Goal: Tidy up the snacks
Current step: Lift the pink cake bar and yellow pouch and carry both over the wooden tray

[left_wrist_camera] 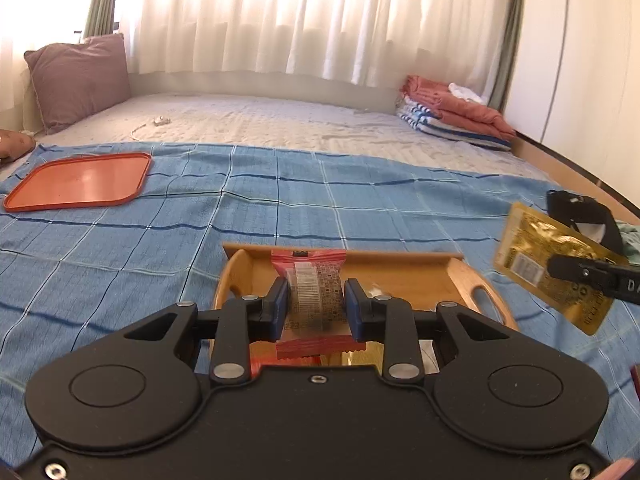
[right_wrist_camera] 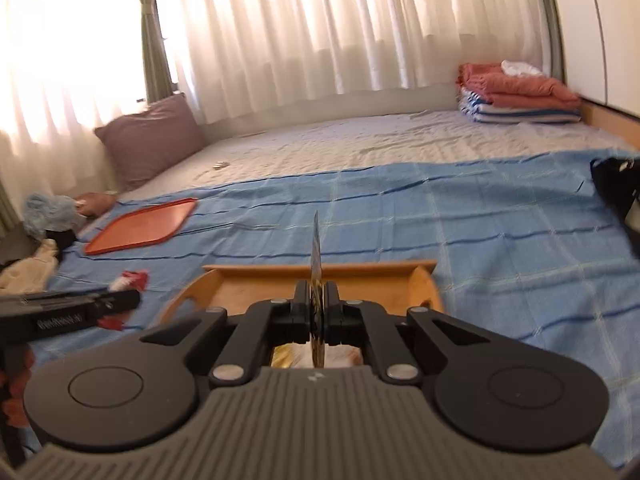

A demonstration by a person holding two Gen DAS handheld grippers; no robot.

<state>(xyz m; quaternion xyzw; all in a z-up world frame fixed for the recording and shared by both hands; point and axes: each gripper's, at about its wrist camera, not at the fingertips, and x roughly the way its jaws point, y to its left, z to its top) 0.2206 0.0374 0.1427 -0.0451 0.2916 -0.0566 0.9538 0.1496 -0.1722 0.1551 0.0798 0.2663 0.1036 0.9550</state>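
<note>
Left wrist view: I am holding a red snack packet (left_wrist_camera: 316, 296) in the left gripper (left_wrist_camera: 316, 304) and a gold packet (left_wrist_camera: 556, 268) in the right gripper (right_wrist_camera: 319, 312) above the wooden tray (left_wrist_camera: 400, 276); next, lowering and releasing.

The red snack packet (left_wrist_camera: 316, 300) is showing crinkled, glossy plastic film with crimped ends, and the left gripper (left_wrist_camera: 316, 304) is showing matt black plastic with blue pads (left_wrist_camera: 280, 308) and shiny metal pins. At three o'clock, the gold packet (left_wrist_camera: 556, 268) is gleaming like foil. The wooden tray (left_wrist_camera: 420, 276) is looking smooth and lacquered. At ten o'clock, the orange tray (left_wrist_camera: 80, 180) is looking like glossy plastic. The blue checked cloth (left_wrist_camera: 360, 200) is lying matt and woven.
</note>
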